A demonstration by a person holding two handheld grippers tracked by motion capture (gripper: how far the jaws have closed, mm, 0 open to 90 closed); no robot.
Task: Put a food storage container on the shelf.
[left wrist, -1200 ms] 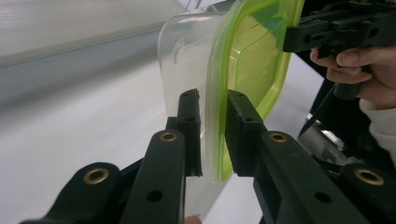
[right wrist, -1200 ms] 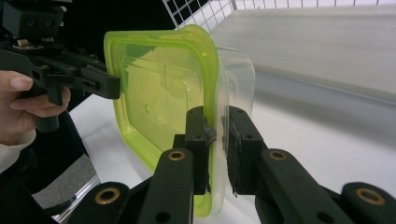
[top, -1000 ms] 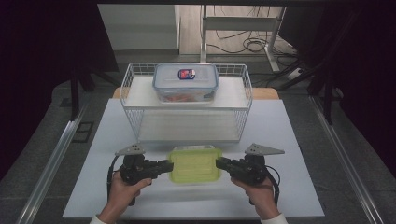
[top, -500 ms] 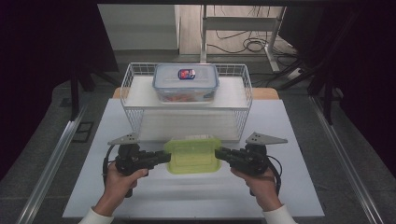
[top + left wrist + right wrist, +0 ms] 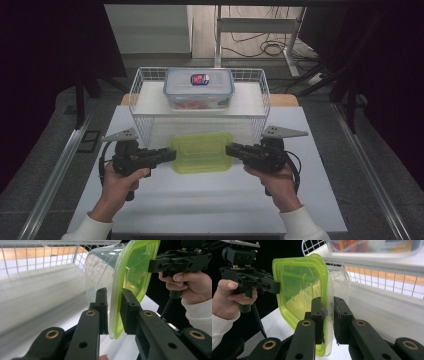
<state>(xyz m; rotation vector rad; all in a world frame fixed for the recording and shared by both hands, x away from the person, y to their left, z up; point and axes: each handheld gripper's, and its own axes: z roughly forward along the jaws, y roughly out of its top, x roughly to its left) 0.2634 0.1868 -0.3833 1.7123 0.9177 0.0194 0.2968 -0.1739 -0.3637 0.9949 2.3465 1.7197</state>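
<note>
A clear plastic container with a lime-green lid hangs above the white table, held level between both hands. My left gripper is shut on its left rim, and the pads pinch the lid edge. My right gripper is shut on the right rim, its pads clamping the lid edge. In the left gripper view the container stretches away toward the other gripper, and in the right gripper view the green lid does the same.
A white wire basket stands behind the container, with a flat white shelf inside. On that shelf sits a second clear container with a blue-rimmed lid and food in it. The white tabletop spreads below my hands.
Both grippers have lifted the green-lidded container off the table, and it now sits higher in the high view, closer to the basket front.
</note>
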